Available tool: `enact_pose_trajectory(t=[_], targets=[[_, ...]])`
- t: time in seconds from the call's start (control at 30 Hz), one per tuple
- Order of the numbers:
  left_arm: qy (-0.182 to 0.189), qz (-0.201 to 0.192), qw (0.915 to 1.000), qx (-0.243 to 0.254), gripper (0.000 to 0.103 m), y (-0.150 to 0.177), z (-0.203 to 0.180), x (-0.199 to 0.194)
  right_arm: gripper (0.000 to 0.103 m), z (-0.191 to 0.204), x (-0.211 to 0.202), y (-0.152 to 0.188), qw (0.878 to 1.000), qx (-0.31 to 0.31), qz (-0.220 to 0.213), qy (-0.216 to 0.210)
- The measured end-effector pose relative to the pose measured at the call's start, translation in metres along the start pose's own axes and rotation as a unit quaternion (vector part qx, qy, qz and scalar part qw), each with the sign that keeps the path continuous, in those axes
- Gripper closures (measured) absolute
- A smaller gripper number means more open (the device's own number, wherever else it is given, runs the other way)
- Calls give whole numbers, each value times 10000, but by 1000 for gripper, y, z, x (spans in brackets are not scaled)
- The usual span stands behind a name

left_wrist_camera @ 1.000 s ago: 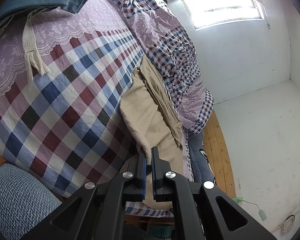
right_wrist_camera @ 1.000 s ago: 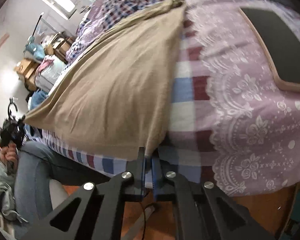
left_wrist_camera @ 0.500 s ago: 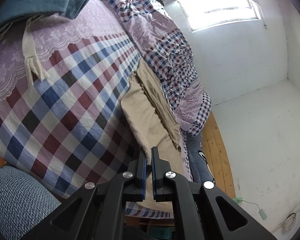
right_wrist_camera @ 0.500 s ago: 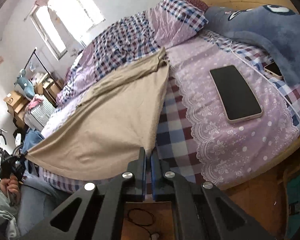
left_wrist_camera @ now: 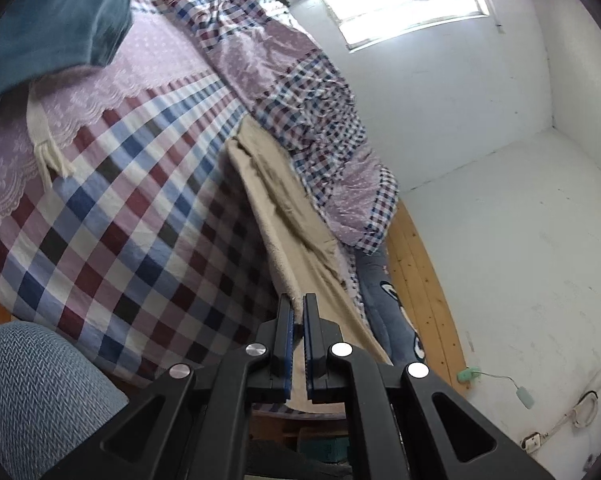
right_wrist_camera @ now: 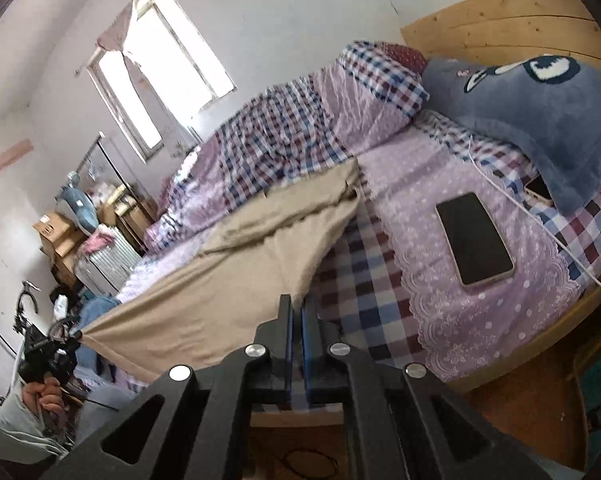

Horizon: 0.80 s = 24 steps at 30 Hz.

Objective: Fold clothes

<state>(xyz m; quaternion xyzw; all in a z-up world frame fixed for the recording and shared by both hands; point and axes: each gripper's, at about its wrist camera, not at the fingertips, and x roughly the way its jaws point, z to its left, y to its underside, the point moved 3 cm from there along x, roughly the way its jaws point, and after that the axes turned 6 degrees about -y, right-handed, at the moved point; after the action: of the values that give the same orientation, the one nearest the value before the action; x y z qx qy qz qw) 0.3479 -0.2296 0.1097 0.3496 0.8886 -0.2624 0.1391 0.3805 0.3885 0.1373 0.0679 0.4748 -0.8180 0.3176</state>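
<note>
A beige garment is stretched over the checked bed, its near edge lifted off the sheet. My right gripper is shut on one near corner of it. My left gripper is shut on the other near corner, and the beige garment runs away from it edge-on toward the quilt. In the right wrist view the left gripper, held by a hand, pulls the far corner taut at the lower left.
A phone lies on the lilac lace sheet, with a white cable and a blue plush pillow beyond it. A rumpled checked quilt lies along the wall side. A teal garment sits at the bed's far end. A person's knee is at lower left.
Both grippers have risen with the beige garment's corners, the right one much more. The near edge now hangs above the sheet, and the right view has tilted up to show the headboard.
</note>
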Motion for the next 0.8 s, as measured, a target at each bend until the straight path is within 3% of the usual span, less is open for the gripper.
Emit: enact_pose_trajectory(t=[0.23,0.47,0.67,0.8], targets=[[262,-105,9995,134,101,-3,-28,-33,101,17,-43,-10,9976,152,-540,-403],[604,-201,9974,339,101,2,-65,-78,101,55,-102,-27,9851,-29,-1352,-1060],[1314,-528,9888,466,101,-2,-106,-131,101,86,-153,-44,9697,-271,-1933,-1466],[1575,-710,9833,581,101,-8,-126,-154,101,92,-161,-53,9701,-278,-1986,-1368]])
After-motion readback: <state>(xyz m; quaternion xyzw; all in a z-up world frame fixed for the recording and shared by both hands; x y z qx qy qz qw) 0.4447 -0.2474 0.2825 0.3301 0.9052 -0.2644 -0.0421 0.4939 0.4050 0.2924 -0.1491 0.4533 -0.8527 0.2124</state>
